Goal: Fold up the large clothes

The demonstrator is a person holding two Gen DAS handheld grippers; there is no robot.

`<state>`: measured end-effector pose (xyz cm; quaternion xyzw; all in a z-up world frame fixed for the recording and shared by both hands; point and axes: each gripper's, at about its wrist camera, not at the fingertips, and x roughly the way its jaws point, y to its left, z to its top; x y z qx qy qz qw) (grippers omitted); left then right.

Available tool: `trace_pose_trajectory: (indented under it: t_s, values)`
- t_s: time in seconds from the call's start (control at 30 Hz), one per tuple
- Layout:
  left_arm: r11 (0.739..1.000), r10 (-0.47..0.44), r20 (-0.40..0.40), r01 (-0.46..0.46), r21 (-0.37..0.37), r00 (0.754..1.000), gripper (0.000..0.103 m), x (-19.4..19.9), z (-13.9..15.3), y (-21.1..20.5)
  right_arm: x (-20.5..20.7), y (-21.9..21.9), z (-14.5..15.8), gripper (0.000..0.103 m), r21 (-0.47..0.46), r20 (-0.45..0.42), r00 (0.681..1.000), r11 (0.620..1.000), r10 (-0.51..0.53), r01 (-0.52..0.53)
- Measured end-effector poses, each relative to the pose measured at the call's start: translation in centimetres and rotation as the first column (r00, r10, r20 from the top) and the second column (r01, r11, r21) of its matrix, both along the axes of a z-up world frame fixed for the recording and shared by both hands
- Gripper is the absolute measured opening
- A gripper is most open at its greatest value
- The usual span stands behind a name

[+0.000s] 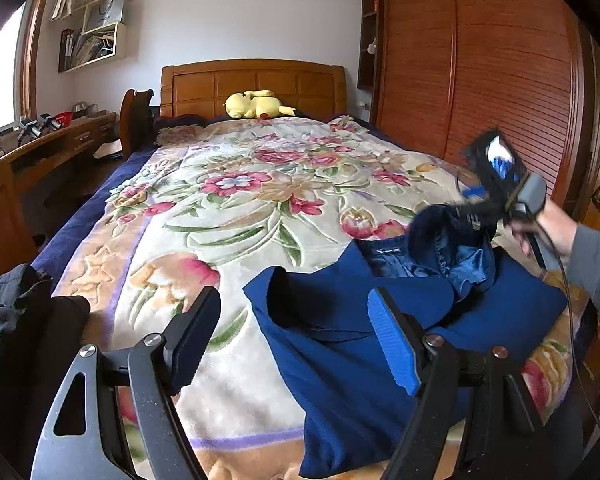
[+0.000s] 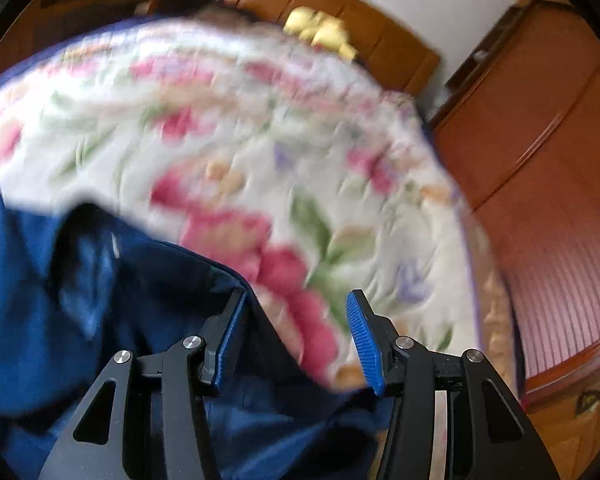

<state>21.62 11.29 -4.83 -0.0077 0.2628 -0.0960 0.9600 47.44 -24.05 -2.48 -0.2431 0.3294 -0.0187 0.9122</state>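
Note:
A dark blue jacket (image 1: 340,344) lies folded on the floral blanket (image 1: 236,200) at the near right of the bed, its shiny lining and collar (image 1: 452,256) showing at the far end. My left gripper (image 1: 296,340) stands open over the jacket's left edge, with nothing pressed between its pads. A hand in a grey sleeve (image 1: 596,264) holds my right gripper (image 1: 488,176), blurred, in the air above the collar. In the right wrist view the right gripper (image 2: 296,300) is open at the jacket's (image 2: 100,288) edge, with only the blanket (image 2: 260,140) visible between its fingers.
Black clothes (image 1: 16,320) are piled at the bed's near left edge. A yellow plush toy (image 1: 256,105) lies by the wooden headboard (image 1: 252,84). A wooden wardrobe (image 1: 480,80) lines the right side; a desk (image 1: 40,148) and chair (image 1: 134,116) stand on the left.

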Motion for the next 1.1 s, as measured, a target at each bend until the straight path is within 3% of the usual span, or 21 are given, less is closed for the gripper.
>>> trace_pose_trajectory:
  t_s: [0.07,0.17,0.33,0.47,0.6,0.77,1.0,1.1]
  values:
    - [1.000,-0.004,0.003,0.004,-0.007,1.000,0.077,0.0,0.1,0.0,-0.3,0.7,2.4,0.052,0.025,0.057,0.998,0.999,0.023,-0.025]
    - [1.000,-0.004,0.004,0.004,0.000,1.000,0.077,-0.1,0.1,-0.1,-1.4,2.0,3.5,0.052,0.066,0.058,0.993,0.992,0.101,-0.105]
    - [1.000,0.005,0.005,-0.005,0.011,1.000,0.077,-0.3,0.0,0.4,-4.7,4.2,1.7,0.052,0.193,0.005,0.957,0.939,0.290,-0.286]
    - [1.000,0.020,-0.002,-0.020,0.011,1.000,0.077,-0.4,-0.2,1.2,-7.7,6.1,-1.1,0.052,0.249,-0.056,0.906,0.884,0.420,-0.395]
    - [0.999,0.039,-0.014,-0.039,0.005,0.999,0.077,-0.3,-0.6,2.2,-10.3,7.6,-3.1,0.052,0.269,-0.114,0.834,0.825,0.539,-0.497]
    - [0.998,0.055,-0.027,-0.055,-0.004,0.998,0.077,-0.2,-0.8,2.9,-11.1,8.8,-5.0,0.052,0.247,-0.181,0.780,0.795,0.599,-0.553]
    - [0.999,0.048,-0.022,-0.048,0.001,0.999,0.077,-0.2,-0.9,2.8,-9.0,10.1,-6.8,0.052,0.075,-0.252,0.799,0.835,0.545,-0.546]
    - [0.999,0.048,-0.024,-0.048,0.000,0.999,0.077,-0.2,-0.9,2.8,-6.9,10.7,-7.2,0.052,-0.010,-0.251,0.826,0.851,0.505,-0.524]
